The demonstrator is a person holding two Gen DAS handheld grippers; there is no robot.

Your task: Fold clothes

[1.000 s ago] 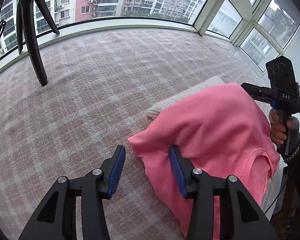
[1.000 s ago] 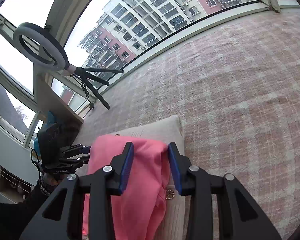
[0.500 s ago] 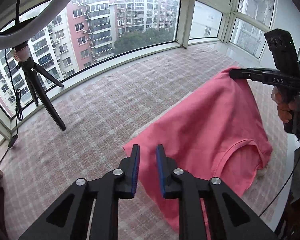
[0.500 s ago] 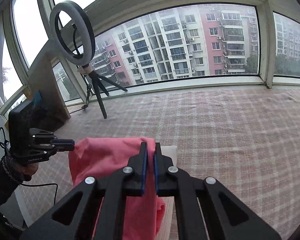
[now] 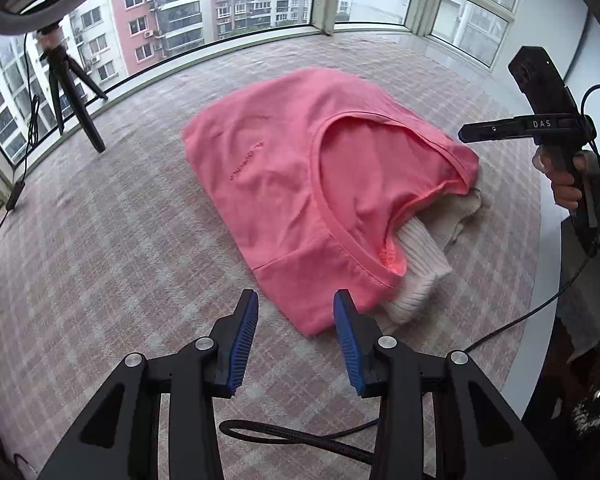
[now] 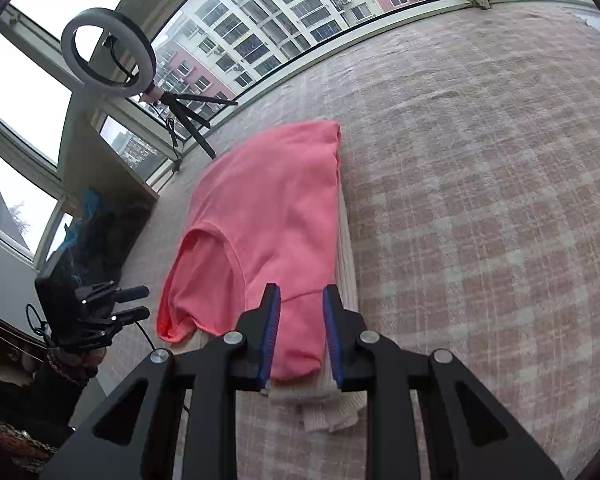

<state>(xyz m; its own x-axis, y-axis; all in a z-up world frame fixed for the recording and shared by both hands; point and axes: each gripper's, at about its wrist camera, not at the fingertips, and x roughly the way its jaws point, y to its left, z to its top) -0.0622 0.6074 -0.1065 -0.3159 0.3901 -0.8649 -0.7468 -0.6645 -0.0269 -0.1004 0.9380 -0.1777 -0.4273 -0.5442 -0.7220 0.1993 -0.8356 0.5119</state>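
Note:
A pink top lies folded and flat on the checked cloth surface, covering most of a cream ribbed knit. My left gripper hovers at the top's near corner, its jaws opening, and the blue pads touch no cloth. The right gripper hangs off the top's far right side, held in a hand. In the right wrist view the pink top runs away from my right gripper, whose jaws are opening above its near end without pressing it. The cream knit sticks out below. The left gripper is at the left.
A ring light on a black tripod stands by the windows at the far edge. A black cable loops under my left gripper. The surface's rounded edge is at the right. A dark bundle with blue sits on the left.
Both grippers were shut on the lifted pink top. It now lies flat over the cream knit, both grippers have let go, and both have drawn back from it.

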